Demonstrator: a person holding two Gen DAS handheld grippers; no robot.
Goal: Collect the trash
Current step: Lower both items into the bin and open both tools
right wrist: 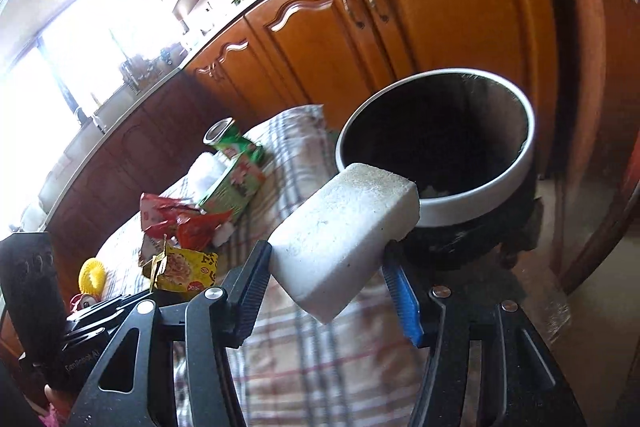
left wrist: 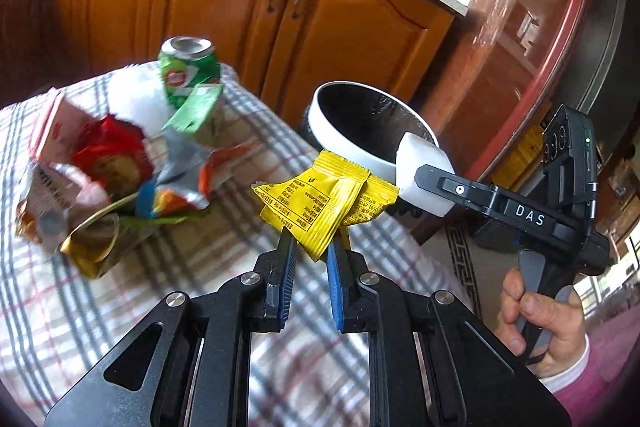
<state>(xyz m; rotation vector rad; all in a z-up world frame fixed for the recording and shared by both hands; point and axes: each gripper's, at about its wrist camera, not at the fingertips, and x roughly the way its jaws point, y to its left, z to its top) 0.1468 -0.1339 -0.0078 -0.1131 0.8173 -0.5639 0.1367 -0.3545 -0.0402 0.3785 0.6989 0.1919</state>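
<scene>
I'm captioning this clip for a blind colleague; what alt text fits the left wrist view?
The left gripper pinches yellow snack packets above a plaid tablecloth, while the right gripper holds a white foam block at the rim of a white bin. A green can and crumpled wrappers lie behind.

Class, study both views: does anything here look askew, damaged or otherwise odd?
Yes. The green can leans tilted among crumpled, torn wrappers heaped on the checked cloth. The white foam block sits skewed in the right gripper, its far corner poking over the bin's rim.
</scene>
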